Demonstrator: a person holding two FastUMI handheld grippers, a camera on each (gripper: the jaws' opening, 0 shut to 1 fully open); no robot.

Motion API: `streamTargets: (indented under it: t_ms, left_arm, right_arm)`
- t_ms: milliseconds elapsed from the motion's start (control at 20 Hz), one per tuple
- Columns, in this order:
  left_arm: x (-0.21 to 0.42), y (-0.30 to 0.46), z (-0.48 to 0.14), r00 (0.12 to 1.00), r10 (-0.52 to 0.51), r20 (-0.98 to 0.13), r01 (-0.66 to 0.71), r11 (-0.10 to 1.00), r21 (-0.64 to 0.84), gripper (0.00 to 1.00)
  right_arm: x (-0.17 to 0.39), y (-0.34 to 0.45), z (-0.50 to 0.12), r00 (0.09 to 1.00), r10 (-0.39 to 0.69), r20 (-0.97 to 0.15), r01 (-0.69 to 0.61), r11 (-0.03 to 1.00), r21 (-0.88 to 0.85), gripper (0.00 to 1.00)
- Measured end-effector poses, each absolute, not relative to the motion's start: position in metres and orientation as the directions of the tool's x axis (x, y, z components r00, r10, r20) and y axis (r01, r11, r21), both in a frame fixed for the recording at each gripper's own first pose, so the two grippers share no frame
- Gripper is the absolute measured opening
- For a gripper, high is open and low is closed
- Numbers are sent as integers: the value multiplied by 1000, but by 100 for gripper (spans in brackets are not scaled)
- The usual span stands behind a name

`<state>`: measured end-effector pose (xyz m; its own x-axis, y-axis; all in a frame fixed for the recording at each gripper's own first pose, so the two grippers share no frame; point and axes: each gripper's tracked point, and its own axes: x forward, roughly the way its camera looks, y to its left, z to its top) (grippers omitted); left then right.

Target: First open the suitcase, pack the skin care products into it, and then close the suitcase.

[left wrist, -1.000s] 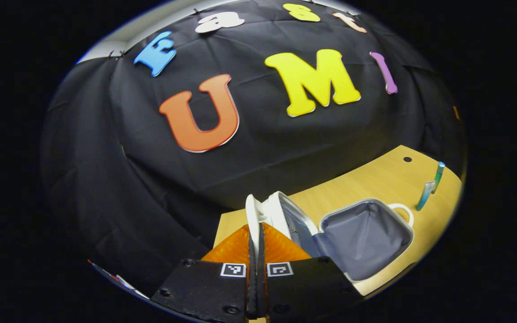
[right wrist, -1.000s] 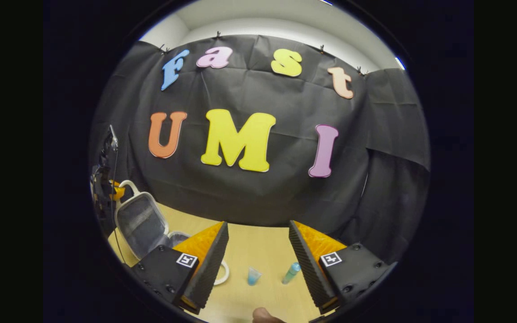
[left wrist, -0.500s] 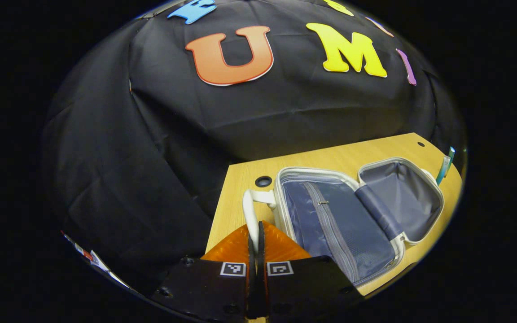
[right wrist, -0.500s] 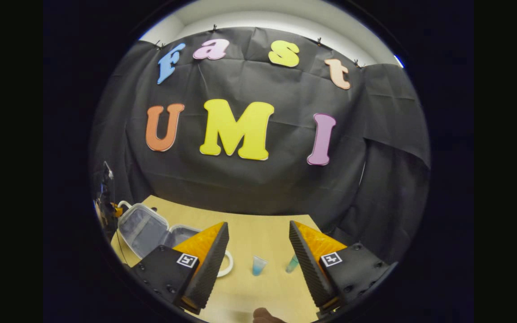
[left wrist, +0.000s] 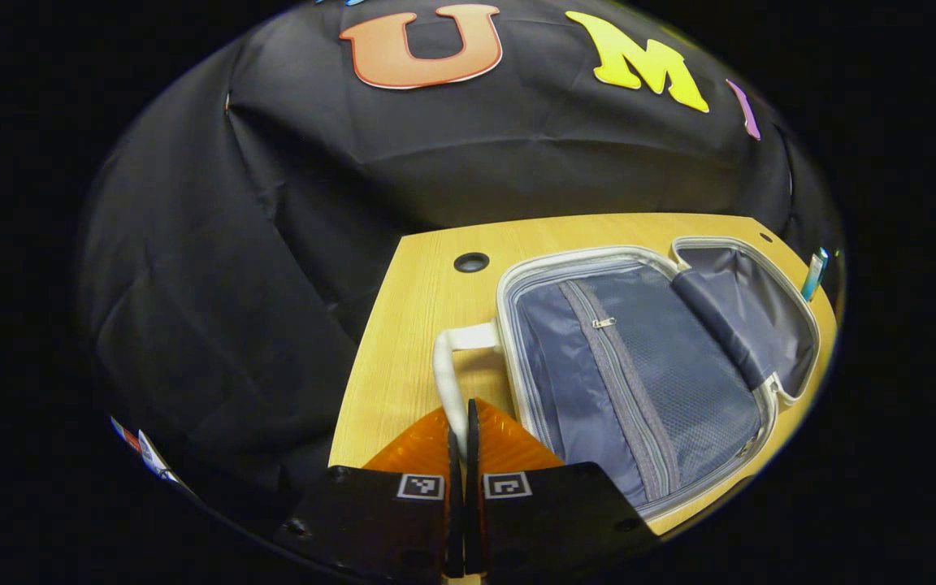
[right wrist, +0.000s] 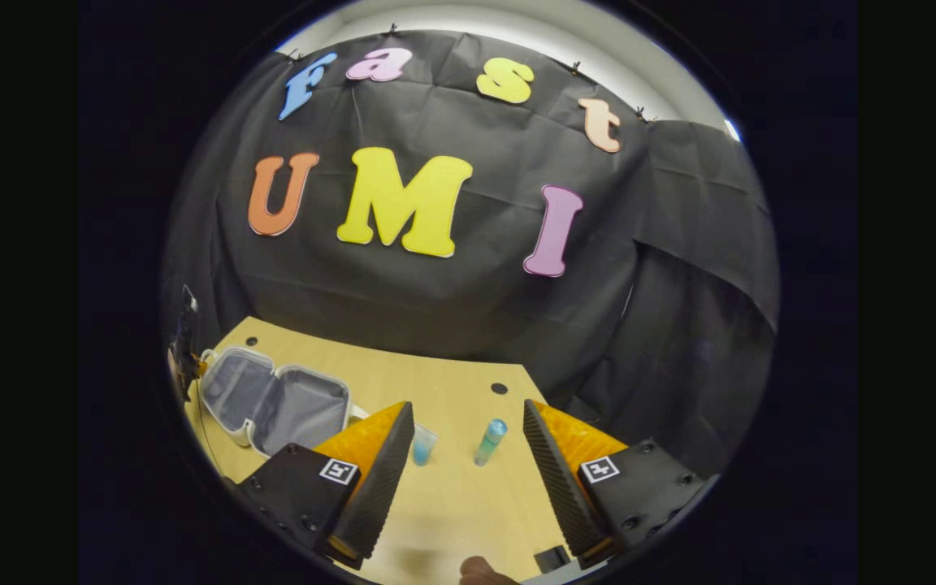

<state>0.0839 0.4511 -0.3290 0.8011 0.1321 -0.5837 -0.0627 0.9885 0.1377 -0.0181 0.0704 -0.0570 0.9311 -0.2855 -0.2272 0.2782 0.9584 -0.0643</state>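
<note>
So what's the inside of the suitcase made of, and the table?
The suitcase lining looks like soft grey-blue woven fabric: it wrinkles, and one half has a mesh panel with a zipper. Its white rim looks like smooth hard plastic. The table looks like pale wood or a wood-print board, matte, with faint straight grain lines.

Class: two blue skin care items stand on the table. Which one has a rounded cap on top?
The taller bottle, standing right of the tube in the right gripper view; the tube ends in a flat edge.
</note>
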Motion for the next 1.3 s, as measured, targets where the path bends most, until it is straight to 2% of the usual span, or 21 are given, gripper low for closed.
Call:
streamTargets:
  t_ms: [100,200,350,400,450,550,750,1050,1300]
  left_arm:
    - [85,451,-328,810,135,-570,-79,989,122,8]
    - [80,461,-323,811,174,-558,-131,984,117,23]
    - [71,450,-299,838,177,-516,-140,984,109,71]
    - [69,444,-287,851,179,-494,-140,983,115,71]
    - [67,433,-275,863,178,-473,-139,983,118,86]
    - [66,404,-248,884,175,-434,-132,983,128,97]
    - [63,326,-198,928,158,-339,-121,984,128,97]
    - [68,181,-138,975,53,-214,-41,997,61,96]
    - [74,60,-136,980,-93,-177,98,995,23,97]
  right_arm:
    - [-20,64,-61,928,-290,-235,285,957,-57,81]
    - [-19,59,-66,927,-286,-240,280,958,-61,81]
    - [-14,52,-73,934,-263,-240,260,965,-48,81]
    - [-11,51,-75,938,-254,-237,251,967,-41,81]
    - [-8,50,-77,942,-242,-233,240,970,-36,81]
    - [1,46,-83,948,-216,-232,213,976,-37,81]
    - [17,34,-85,963,-159,-217,154,987,-39,81]
    - [39,-3,-103,965,-111,-236,106,994,-34,81]
    - [44,-42,-119,961,-97,-258,88,995,-44,81]
